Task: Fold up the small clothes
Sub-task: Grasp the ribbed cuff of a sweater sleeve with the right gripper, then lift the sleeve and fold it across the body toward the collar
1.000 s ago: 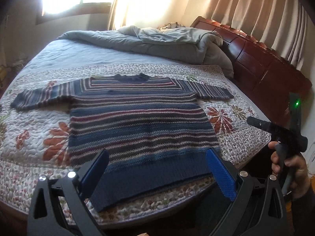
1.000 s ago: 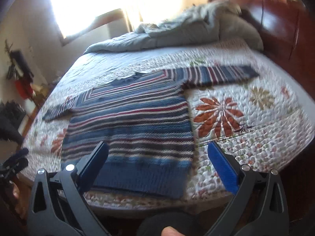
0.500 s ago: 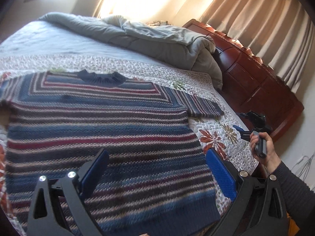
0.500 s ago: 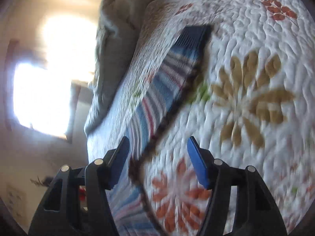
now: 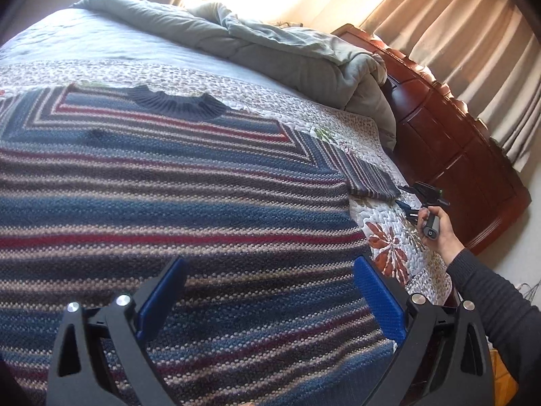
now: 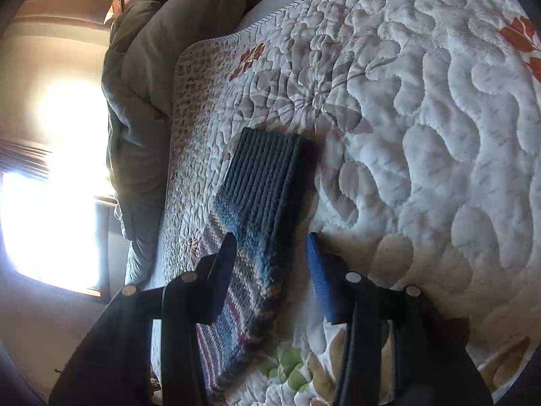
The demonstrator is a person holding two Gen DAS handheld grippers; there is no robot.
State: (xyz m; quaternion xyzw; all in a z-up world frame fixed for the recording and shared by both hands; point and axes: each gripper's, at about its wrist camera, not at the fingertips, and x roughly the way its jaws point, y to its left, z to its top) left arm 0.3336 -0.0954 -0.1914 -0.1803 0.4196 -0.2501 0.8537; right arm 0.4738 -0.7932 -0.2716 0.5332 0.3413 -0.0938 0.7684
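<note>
A striped knit sweater (image 5: 169,186) in blue, red and beige lies flat on the floral quilt (image 5: 389,237), its dark collar (image 5: 175,103) at the far side. My left gripper (image 5: 270,270) hovers open over the sweater's lower body with nothing between its pads. In the right wrist view the right sleeve's ribbed blue cuff (image 6: 267,172) lies on the quilt (image 6: 422,135). My right gripper (image 6: 270,257) straddles that sleeve just behind the cuff. Its jaws are closing, with a gap still at the blue pad (image 6: 319,280). A hand (image 5: 436,233) holds that gripper (image 5: 410,199) by the sleeve end.
A crumpled grey duvet (image 5: 270,47) is heaped at the back of the bed. A dark wooden headboard (image 5: 456,155) and beige curtains (image 5: 456,34) stand to the right. The bed's edge drops off just past the right sleeve. A bright window (image 6: 44,203) glares.
The left gripper has come in lower and closer over the sweater body. The right gripper rolled onto its side, dropped to the right sleeve's cuff, and its jaws narrowed around the sleeve.
</note>
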